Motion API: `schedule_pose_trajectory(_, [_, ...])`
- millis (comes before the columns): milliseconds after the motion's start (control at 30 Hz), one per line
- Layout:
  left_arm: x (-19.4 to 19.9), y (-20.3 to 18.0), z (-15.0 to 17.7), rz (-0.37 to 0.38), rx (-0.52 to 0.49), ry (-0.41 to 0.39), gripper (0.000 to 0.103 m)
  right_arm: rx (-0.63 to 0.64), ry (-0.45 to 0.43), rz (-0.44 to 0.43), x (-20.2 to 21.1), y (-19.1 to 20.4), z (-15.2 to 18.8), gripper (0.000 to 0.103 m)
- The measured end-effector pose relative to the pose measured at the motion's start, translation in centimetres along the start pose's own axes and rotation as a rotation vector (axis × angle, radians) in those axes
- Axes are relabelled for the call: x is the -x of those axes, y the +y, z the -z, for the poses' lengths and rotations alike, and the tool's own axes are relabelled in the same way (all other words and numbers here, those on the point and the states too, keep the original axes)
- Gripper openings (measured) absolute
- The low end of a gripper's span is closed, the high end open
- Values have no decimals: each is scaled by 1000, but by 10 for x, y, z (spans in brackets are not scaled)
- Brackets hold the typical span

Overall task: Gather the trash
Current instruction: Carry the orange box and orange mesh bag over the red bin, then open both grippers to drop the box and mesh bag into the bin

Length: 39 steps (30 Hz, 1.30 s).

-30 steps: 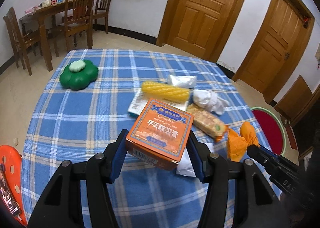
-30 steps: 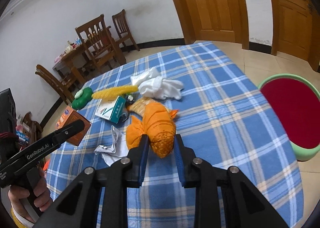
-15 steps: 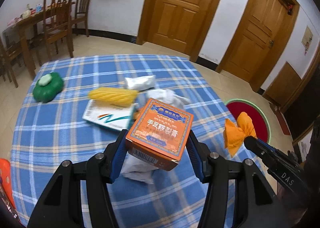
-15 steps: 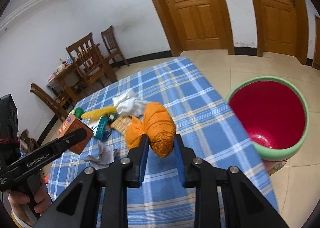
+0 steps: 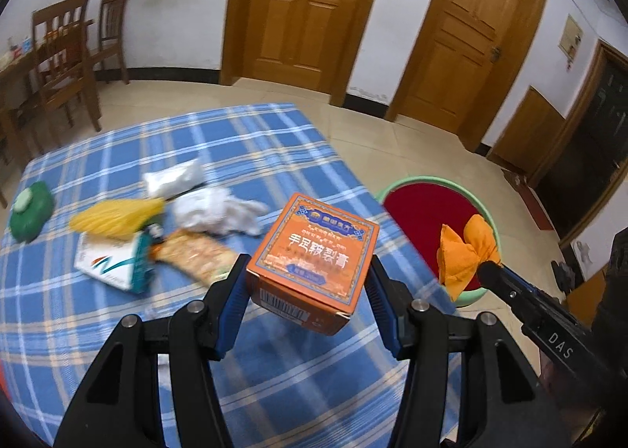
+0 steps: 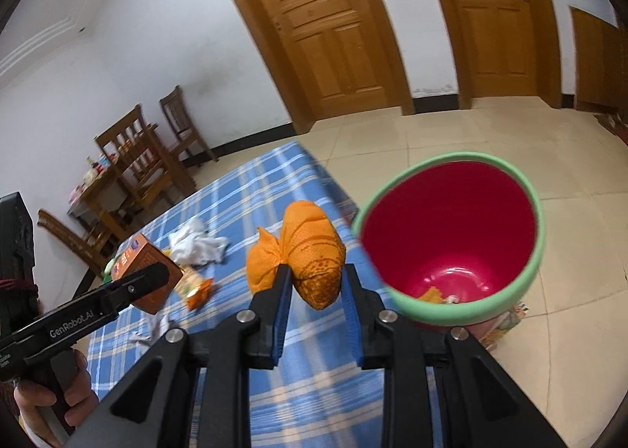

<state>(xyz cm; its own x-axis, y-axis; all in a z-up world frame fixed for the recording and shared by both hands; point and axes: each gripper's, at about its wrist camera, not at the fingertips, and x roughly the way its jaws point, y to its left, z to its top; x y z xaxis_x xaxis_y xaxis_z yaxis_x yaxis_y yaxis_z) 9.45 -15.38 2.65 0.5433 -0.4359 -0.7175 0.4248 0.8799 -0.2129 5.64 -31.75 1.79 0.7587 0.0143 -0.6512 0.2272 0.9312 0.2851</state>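
Left gripper (image 5: pixel 308 287) clamps an orange printed box (image 5: pixel 314 261) above the checked tablecloth (image 5: pixel 235 141); right gripper (image 6: pixel 316 291) pinches a knotted orange bag (image 6: pixel 306 251) beside the green-rimmed red bin (image 6: pixel 455 236). Only the right view shows scraps on the bin's floor and a hand (image 6: pixel 55 397). Two doors, one bin.

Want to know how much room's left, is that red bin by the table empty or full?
Nearly empty: the red bin shows bare inner walls, with only a few small scraps on its bottom.
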Motion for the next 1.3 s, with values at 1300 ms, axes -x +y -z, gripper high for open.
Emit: schedule_pose_trajectory(1300, [-142, -136, -28, 119, -249, 167, 58, -209, 18, 214, -28, -139, -13, 32])
